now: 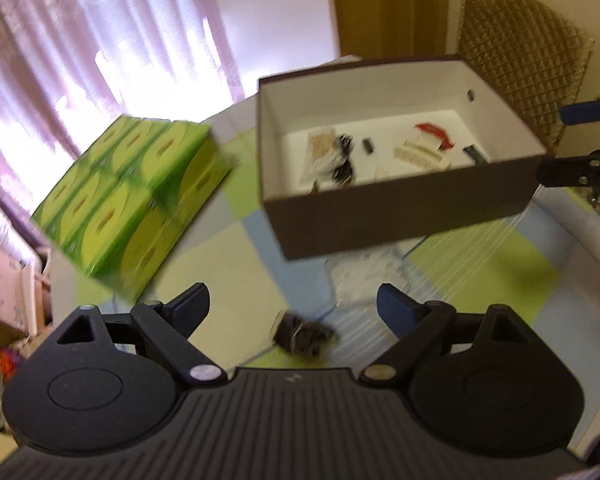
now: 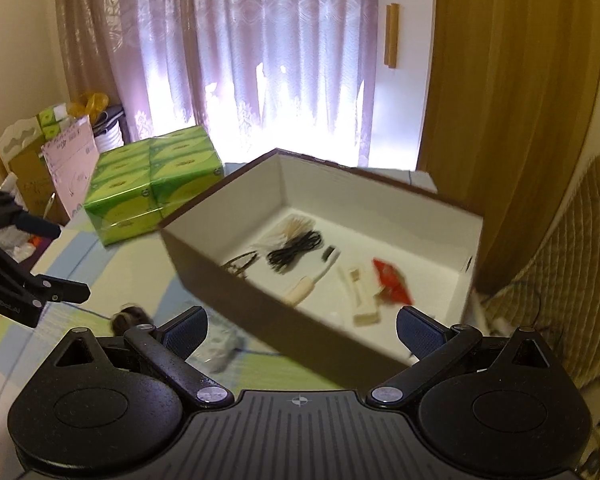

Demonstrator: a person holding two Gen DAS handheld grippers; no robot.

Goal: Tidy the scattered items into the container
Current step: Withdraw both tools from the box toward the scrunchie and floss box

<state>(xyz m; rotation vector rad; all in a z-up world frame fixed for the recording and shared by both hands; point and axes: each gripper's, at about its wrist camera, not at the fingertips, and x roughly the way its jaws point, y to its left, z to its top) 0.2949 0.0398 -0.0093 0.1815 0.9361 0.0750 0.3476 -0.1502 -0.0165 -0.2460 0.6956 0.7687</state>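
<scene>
A brown box (image 1: 380, 216) with a white inside holds a black cable (image 2: 296, 250), a toothbrush (image 2: 312, 280), a red packet (image 2: 394, 284) and other small things. On the checked tablecloth in front of it lie a dark fuzzy item (image 1: 304, 334) and a clear plastic bag (image 1: 364, 276). My left gripper (image 1: 294, 304) hangs open above the fuzzy item, holding nothing. My right gripper (image 2: 304, 328) is open too, near the box's (image 2: 260, 312) front wall. Each gripper shows in the other's view: the right gripper (image 1: 572, 142) at the right edge, the left gripper (image 2: 70, 260) at the left edge.
A green multipack of tissues (image 1: 136, 196) sits on the table left of the box. A quilted chair back (image 1: 520, 60) stands behind the box on the right. Curtains and cardboard boxes (image 2: 32, 168) fill the background. The table's rounded edge (image 1: 596, 248) runs close on the right.
</scene>
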